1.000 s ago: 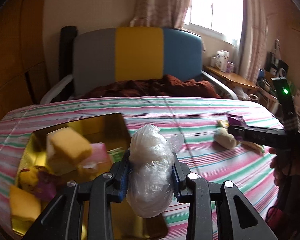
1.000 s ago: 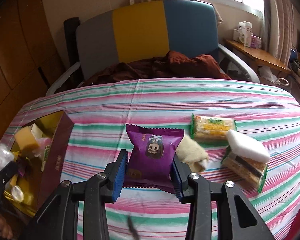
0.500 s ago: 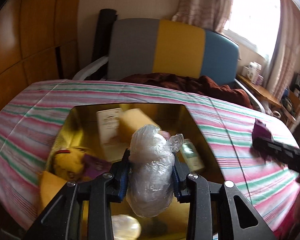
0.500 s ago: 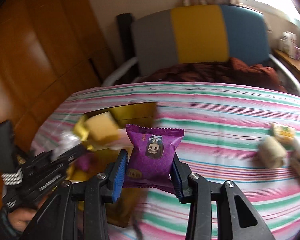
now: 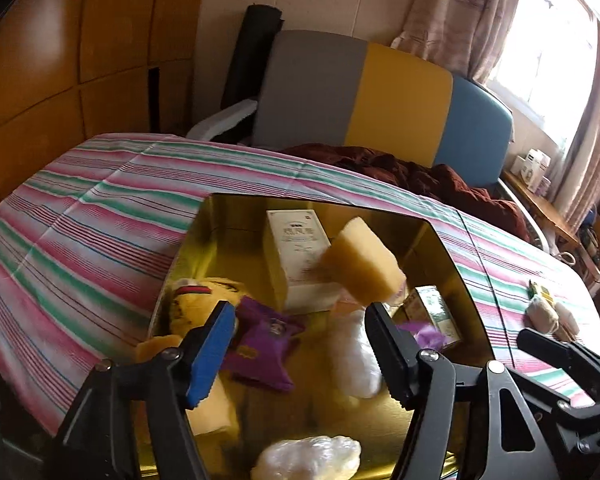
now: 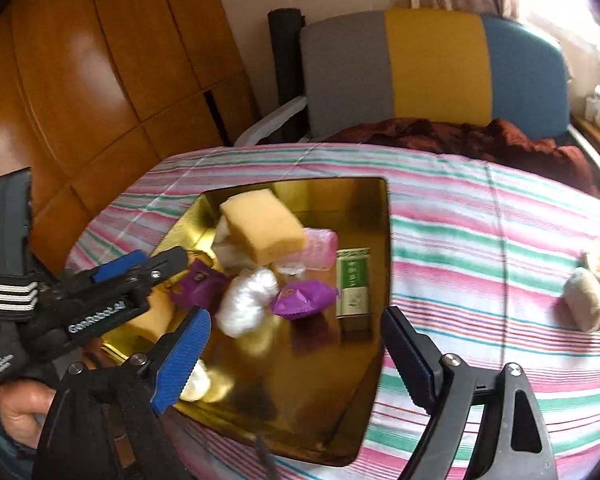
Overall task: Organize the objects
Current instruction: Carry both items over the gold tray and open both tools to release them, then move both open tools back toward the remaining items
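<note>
A gold-lined box (image 5: 452,264) (image 6: 382,220) sits on the striped table. Both grippers hover over it, open and empty. My left gripper (image 5: 300,344) is above the box's near side; it also shows in the right wrist view (image 6: 156,264). My right gripper (image 6: 296,356) is over the box's right side; its tip shows in the left wrist view (image 5: 540,340). A clear plastic bundle (image 5: 354,356) (image 6: 248,300) and a purple snack packet (image 6: 304,300) (image 5: 424,328) are blurred inside the box. Another purple packet (image 5: 260,344), a yellow sponge (image 5: 360,268) and a white carton (image 5: 296,256) lie there too.
A beige roll (image 6: 588,300) (image 5: 542,314) and wrapped snacks (image 5: 540,290) lie on the striped tablecloth (image 5: 80,220) to the right. A grey, yellow and blue chair (image 5: 380,96) stands behind the table. Wooden panels (image 6: 80,80) are at the left.
Both grippers opened over the box. The plastic bundle left my left gripper and the purple packet left my right gripper; both are now in the box, blurred.
</note>
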A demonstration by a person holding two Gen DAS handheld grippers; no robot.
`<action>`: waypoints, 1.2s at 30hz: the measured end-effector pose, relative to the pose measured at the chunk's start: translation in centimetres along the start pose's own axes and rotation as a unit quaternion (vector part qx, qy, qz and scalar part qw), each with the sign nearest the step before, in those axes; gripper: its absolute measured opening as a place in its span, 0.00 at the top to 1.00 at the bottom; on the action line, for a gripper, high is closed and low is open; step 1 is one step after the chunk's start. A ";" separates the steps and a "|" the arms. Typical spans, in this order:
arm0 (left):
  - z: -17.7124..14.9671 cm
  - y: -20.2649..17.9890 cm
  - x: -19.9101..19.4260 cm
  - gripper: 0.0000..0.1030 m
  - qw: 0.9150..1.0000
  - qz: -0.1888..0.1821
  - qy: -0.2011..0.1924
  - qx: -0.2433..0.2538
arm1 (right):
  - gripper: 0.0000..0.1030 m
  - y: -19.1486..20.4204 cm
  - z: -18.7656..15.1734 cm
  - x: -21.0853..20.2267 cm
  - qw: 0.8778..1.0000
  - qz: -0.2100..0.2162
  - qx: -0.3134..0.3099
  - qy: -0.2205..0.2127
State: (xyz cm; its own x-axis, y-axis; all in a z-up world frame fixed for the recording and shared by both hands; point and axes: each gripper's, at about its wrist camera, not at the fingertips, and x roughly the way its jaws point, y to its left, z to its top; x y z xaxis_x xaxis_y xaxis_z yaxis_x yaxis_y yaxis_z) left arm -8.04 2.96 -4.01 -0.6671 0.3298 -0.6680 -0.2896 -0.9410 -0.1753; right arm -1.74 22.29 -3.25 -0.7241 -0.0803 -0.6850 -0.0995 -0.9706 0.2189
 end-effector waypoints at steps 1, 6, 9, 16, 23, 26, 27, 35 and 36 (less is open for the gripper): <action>0.0 -0.1 -0.2 0.33 1.000 0.003 -0.004 0.003 | 0.14 0.1 0.0 -0.3 1.000 -0.010 -0.002 -0.007; 0.1 -1.1 -1.1 0.27 1.000 0.005 -0.018 0.020 | 0.14 0.5 0.2 -2.7 0.996 -0.058 -0.025 -0.067; 0.1 -1.8 -1.5 0.27 0.999 0.004 -0.022 0.028 | 0.14 0.3 0.5 -3.5 0.995 -0.061 -0.023 -0.080; -0.3 -3.2 -2.4 0.24 0.998 0.002 -0.030 0.049 | 0.14 -0.2 0.5 -4.3 0.994 -0.065 -0.005 -0.089; -0.6 -4.7 -3.0 0.24 0.997 -0.007 -0.035 0.073 | 0.17 -1.6 0.8 -5.1 0.991 -0.099 0.006 -0.093; -0.8 -5.6 -3.1 0.24 0.996 -0.012 -0.035 0.087 | 0.17 -2.5 0.7 -5.1 0.991 -0.101 0.012 -0.086; -0.9 -5.8 -3.1 0.24 0.995 -0.014 -0.035 0.090 | 0.17 -2.8 0.6 -5.2 0.991 -0.102 0.015 -0.084; -1.5 -8.2 -2.9 0.24 0.992 -0.028 -0.029 0.121 | 0.17 -6.8 0.6 -6.2 0.987 -0.131 0.043 -0.077; -1.5 -8.6 -2.9 0.24 0.991 -0.029 -0.029 0.125 | 0.17 -7.4 0.6 -6.4 0.987 -0.136 0.047 -0.077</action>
State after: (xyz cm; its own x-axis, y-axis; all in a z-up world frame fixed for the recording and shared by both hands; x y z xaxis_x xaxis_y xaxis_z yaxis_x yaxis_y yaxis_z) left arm -2.53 9.98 -1.67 -0.6812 0.3933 -0.6175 -0.4849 -0.8743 -0.0219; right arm 3.26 30.14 -0.03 -0.7566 0.2219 -0.6151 -0.3618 -0.9256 0.1111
